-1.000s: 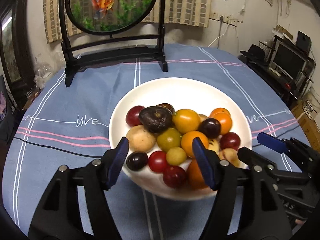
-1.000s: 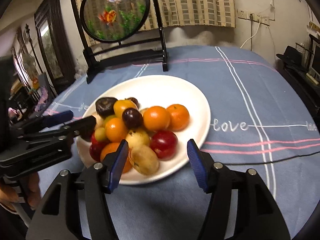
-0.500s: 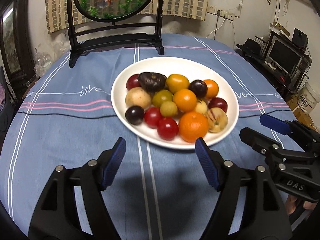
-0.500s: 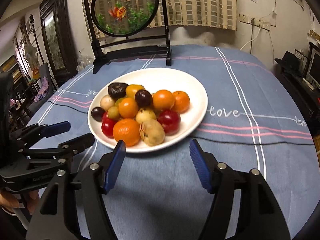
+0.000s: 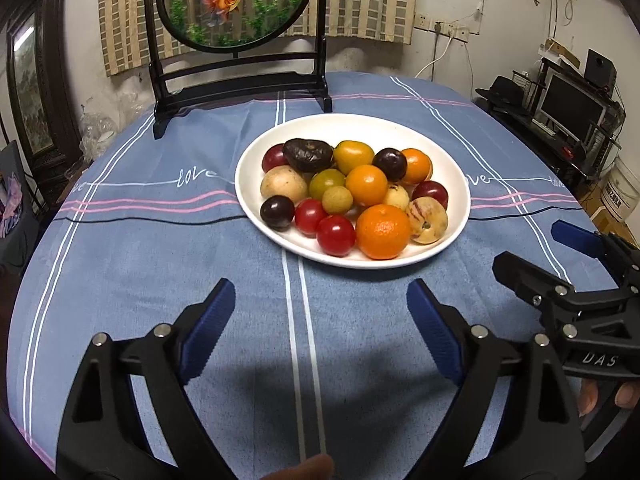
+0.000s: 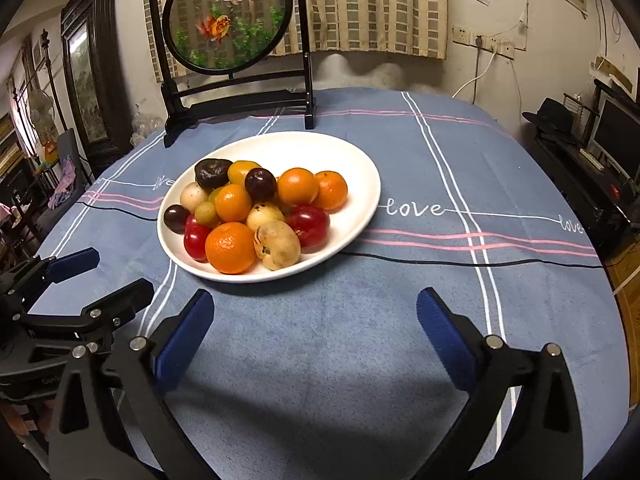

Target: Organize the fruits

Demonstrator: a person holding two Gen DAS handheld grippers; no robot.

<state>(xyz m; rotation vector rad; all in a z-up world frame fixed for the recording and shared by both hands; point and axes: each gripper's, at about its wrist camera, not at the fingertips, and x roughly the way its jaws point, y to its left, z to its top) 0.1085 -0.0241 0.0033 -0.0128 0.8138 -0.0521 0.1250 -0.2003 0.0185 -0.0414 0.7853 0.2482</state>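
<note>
— Where's the fruit?

— Heaped on the white plate (image 5: pixel 452 168) mid-tablecloth (image 5: pixel 160 264), a mandarin (image 5: pixel 383 232) at the near edge.

— Grippers?

— My left gripper (image 5: pixel 320 312) and right gripper (image 6: pixel 316 316) have just been spreading (both wide now), nothing between their fingers, hanging short of the plate.
</note>
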